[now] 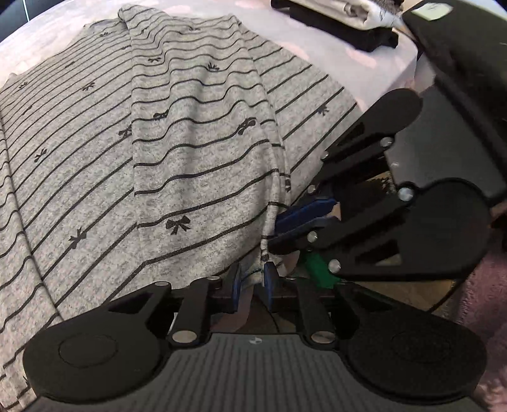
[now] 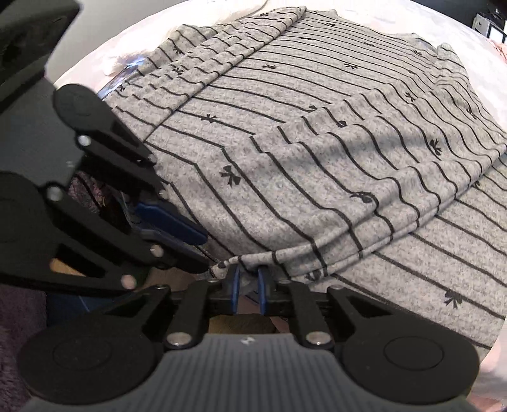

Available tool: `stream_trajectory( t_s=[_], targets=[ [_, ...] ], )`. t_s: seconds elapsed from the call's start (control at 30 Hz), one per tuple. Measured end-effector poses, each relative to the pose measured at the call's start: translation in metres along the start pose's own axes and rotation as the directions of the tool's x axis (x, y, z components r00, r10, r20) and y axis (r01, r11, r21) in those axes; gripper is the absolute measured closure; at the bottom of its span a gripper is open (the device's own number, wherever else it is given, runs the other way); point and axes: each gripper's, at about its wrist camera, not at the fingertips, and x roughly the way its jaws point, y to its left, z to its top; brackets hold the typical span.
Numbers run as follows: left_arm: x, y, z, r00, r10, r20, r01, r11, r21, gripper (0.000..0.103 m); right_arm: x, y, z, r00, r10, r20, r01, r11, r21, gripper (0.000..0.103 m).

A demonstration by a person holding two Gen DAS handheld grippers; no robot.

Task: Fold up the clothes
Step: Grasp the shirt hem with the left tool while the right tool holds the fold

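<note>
Grey striped bow-print garment (image 1: 196, 133) spread over pale bedding (image 1: 47, 38), sleeves folded inward. Left gripper (image 1: 252, 280) and right gripper (image 2: 246, 282) both narrowed onto its near hem. Folded clothes stack (image 1: 342, 19) cut off by frame edge.
</note>
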Motion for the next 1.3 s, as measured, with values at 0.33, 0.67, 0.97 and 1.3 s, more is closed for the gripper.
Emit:
stream_trajectory(
  t_s=[0.33,0.67,0.97,1.3],
  targets=[
    [0.018,0.013,0.007,0.999,0.014,-0.036,-0.017,0.998,-0.068,0.1,-0.006,-0.01,-0.008,1.0,-0.001,-0.012,0.001,1.0,0.019,0.078],
    [0.02,0.019,0.005,0.999,0.009,-0.046,-0.013,0.996,-0.085,0.101,0.0,-0.028,-0.015,0.999,0.001,-0.046,0.003,0.996,0.084,0.078],
    [0.017,0.018,0.006,0.999,0.013,-0.045,-0.018,0.994,-0.103,0.101,0.015,-0.032,-0.008,0.997,0.071,-0.036,-0.062,0.976,0.209,0.078],
    [0.011,0.023,0.003,0.999,0.023,-0.048,-0.028,0.994,-0.107,0.101,0.017,-0.03,-0.008,0.995,0.051,-0.088,-0.028,0.97,0.24,0.099]
  ],
)
